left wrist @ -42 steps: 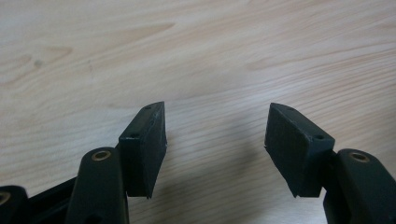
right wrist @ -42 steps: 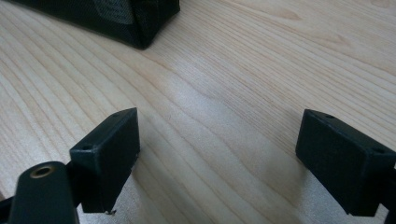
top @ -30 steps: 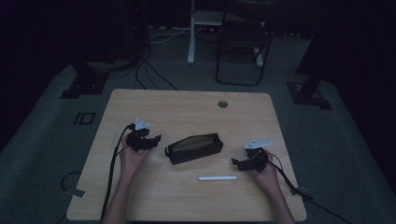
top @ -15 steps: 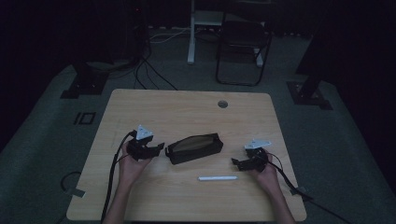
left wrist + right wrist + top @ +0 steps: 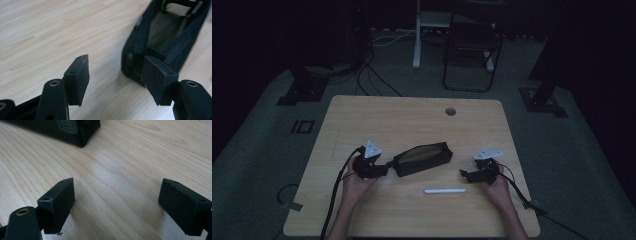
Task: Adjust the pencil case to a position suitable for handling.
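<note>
High view, frame centre: your left gripper [image 5: 384, 168], jaws spread, nears the open pouch [image 5: 422, 158]; right gripper [image 5: 465, 174] idles spread. Next, probably pinch its end.

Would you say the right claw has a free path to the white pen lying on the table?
Probably yes. The right claw is open, and the white pen lies just beside it on bare table, apart from the black pouch.
</note>
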Available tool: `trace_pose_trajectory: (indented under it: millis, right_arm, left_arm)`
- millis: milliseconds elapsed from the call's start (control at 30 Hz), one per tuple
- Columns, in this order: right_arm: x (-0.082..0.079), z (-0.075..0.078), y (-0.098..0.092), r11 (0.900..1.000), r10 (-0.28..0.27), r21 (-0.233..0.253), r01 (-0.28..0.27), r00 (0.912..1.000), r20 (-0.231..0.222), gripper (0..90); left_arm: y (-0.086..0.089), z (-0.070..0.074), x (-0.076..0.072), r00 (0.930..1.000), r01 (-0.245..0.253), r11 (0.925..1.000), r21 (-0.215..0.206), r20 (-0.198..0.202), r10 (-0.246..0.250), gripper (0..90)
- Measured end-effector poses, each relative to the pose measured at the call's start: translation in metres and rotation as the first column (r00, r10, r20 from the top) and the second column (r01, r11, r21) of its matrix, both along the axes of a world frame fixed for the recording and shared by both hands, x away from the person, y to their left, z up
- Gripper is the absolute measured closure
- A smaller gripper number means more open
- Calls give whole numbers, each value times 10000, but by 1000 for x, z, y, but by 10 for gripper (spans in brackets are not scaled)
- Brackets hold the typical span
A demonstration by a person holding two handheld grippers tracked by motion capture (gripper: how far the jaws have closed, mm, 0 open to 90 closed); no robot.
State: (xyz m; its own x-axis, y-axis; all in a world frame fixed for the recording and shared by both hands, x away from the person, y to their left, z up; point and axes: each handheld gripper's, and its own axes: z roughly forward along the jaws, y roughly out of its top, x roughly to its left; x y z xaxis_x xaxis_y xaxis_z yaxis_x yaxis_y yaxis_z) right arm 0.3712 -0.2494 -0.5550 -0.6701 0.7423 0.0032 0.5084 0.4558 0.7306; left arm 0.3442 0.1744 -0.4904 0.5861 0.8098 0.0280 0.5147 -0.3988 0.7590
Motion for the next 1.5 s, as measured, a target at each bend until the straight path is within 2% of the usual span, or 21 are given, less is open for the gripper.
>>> trace_pose_trajectory:
  millis: [133, 200, 367, 433, 700, 867, 1000, 1233, 1400, 1500]
  right_arm:
    - [0, 0, 0, 10000, 1, 0, -1, 10000, 0, 138]
    - [0, 0, 0, 10000, 1, -1, -1, 10000, 1, 138]
    - [0, 0, 0, 10000, 2, 0, -2, 10000, 1, 138]
    - [0, 0, 0, 10000, 2, -1, -2, 10000, 1, 138]
    - [0, 0, 0, 10000, 6, -13, -6, 10000, 7, 138]
    - [0, 0, 0, 10000, 1, -2, -1, 10000, 2, 138]
    - [0, 0, 0, 10000, 2, -2, -2, 10000, 1, 138]
    - [0, 0, 0, 10000, 0, -1, 0, 10000, 1, 138]
    - [0, 0, 0, 10000, 10, -12, -10, 10000, 5, 138]
    - [0, 0, 0, 10000, 9, -11, -8, 10000, 3, 138]
  left_arm:
    - [8, -2, 9, 9990, -455, 9989, -141, -57, 454, 400]
    - [9, -4, 12, 9989, -414, 9991, -124, -206, 411, 400]
    - [0, -7, 8, 9994, 263, 9996, 80, -219, -262, 394]
    - [-3, -7, 6, 9985, 514, 9987, 15, -214, -513, 394]
    - [-18, -5, -4, 9932, 1158, 9932, 154, -108, -1156, 391]
    - [-27, -4, -8, 9897, 1430, 9895, 185, -70, -1429, 392]
    - [-30, -4, -8, 9897, 1434, 9893, 257, -16, -1434, 392]
    - [-24, 7, -13, 9889, 1440, 9894, -186, 387, -1432, 425]
    - [-25, 18, -19, 9846, 1637, 9860, -308, 676, -1614, 456]
    - [-28, 22, -23, 9822, 1781, 9823, -585, 706, -1739, 456]
